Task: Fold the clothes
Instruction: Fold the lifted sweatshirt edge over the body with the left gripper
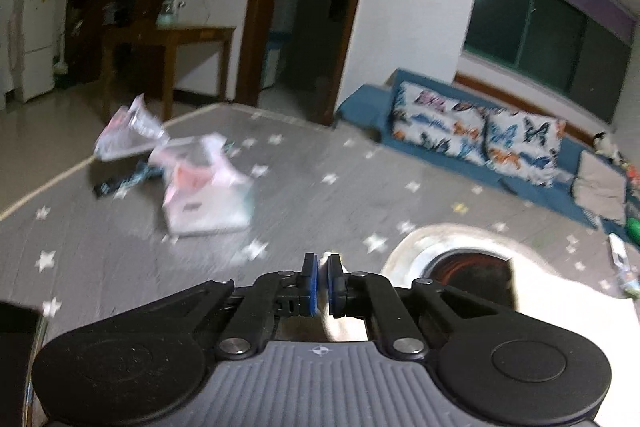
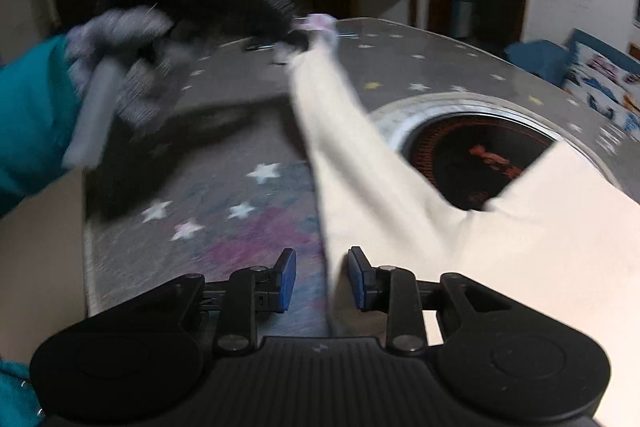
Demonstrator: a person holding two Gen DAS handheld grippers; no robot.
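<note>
On the starry table (image 1: 120, 259), left tongs (image 1: 322, 281) pinch cream cloth (image 2: 520, 267).

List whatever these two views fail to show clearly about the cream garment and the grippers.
- Cream garment: its full shape; cut off by the right wrist view's right edge.
- Left gripper: motion blur hides its jaws in the right wrist view.
- Round black disc: the garment covers part of it; orange markings unreadable.
- Packages on the grey star cloth: blurred, contents unclear.

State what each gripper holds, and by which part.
Left gripper: shut on a narrow end of the cream cloth, lifted off the table. Right gripper: open, holding nothing.
</note>
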